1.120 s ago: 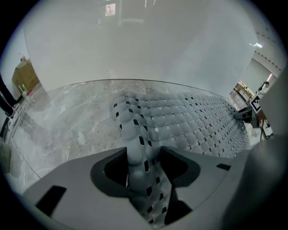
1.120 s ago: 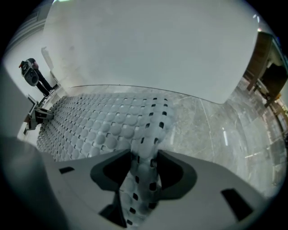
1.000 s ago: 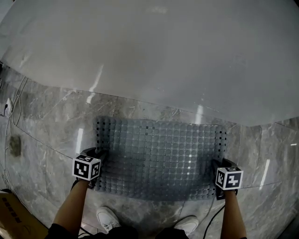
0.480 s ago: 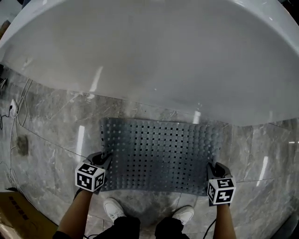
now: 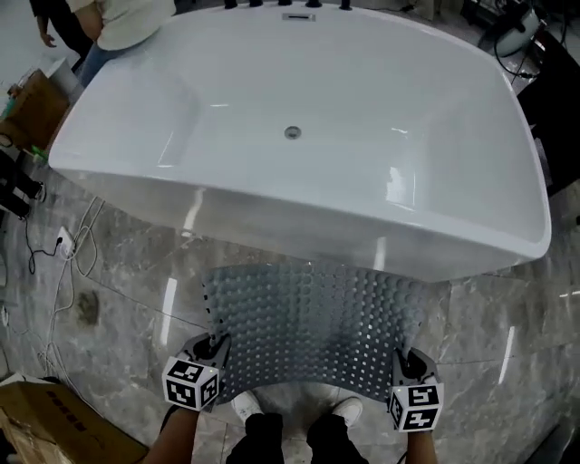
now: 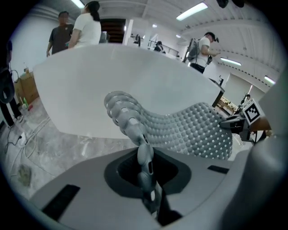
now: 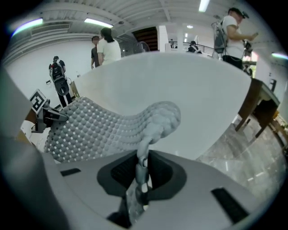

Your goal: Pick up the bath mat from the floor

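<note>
The grey perforated bath mat (image 5: pixel 313 322) hangs off the floor between my two grippers, sagging in front of the white bathtub (image 5: pixel 299 136). My left gripper (image 5: pixel 216 349) is shut on the mat's near left corner; in the left gripper view the bubbled mat (image 6: pixel 180 128) edge is pinched between the jaws (image 6: pixel 146 173). My right gripper (image 5: pixel 405 364) is shut on the near right corner, and in the right gripper view the mat (image 7: pixel 103 123) runs from its jaws (image 7: pixel 141 173) toward the left.
Grey marble floor (image 5: pixel 118 281) lies below, with cables and a plug (image 5: pixel 62 243) at left and a cardboard box (image 5: pixel 41 426) at the bottom left. People stand beyond the tub (image 5: pixel 109 23). My shoes (image 5: pixel 249 408) are under the mat's near edge.
Both grippers closed on the mat's near corners and lifted it off the floor. The view rose, so the whole tub now shows.
</note>
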Available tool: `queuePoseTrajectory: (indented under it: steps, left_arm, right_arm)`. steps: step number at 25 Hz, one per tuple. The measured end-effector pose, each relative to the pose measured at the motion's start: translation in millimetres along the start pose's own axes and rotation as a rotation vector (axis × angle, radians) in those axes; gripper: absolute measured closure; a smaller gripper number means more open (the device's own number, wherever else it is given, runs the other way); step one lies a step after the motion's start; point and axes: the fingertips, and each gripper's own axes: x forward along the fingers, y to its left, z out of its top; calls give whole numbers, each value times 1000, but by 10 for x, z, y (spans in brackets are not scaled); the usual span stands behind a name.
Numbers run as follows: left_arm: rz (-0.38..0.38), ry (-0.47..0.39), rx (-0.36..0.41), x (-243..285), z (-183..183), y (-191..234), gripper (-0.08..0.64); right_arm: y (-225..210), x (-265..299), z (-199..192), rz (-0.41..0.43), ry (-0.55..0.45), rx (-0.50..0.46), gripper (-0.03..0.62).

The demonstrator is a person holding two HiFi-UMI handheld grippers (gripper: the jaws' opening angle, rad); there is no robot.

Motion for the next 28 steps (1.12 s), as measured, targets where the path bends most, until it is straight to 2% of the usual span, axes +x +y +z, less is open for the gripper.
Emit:
queuePoseTrajectory:
  steps: [7,12,19,23,28]
  left_arm:
    - [12,-82,21,-1746,1375,-387,518]
    - [41,-224,25,-2654,2655,-520,518]
    - [77,-432,67,-3689,3958,-627,519]
    - [85,-541,117,-4111,4589,-733,520]
    - [94,-659,148,-4634,5034,-873,520]
  right_arm:
    - [158,-1682,1386,-8,-81,-11,523]
    - [-86,-2589,2667,-38,-226,-12,523]
    - [-118,-3621,4019,-75,-440,-65,523]
    - [-111,-4051,4618,-97,-544,-100,523]
    - [-108,-4548,5010,-116,-641,-94,523]
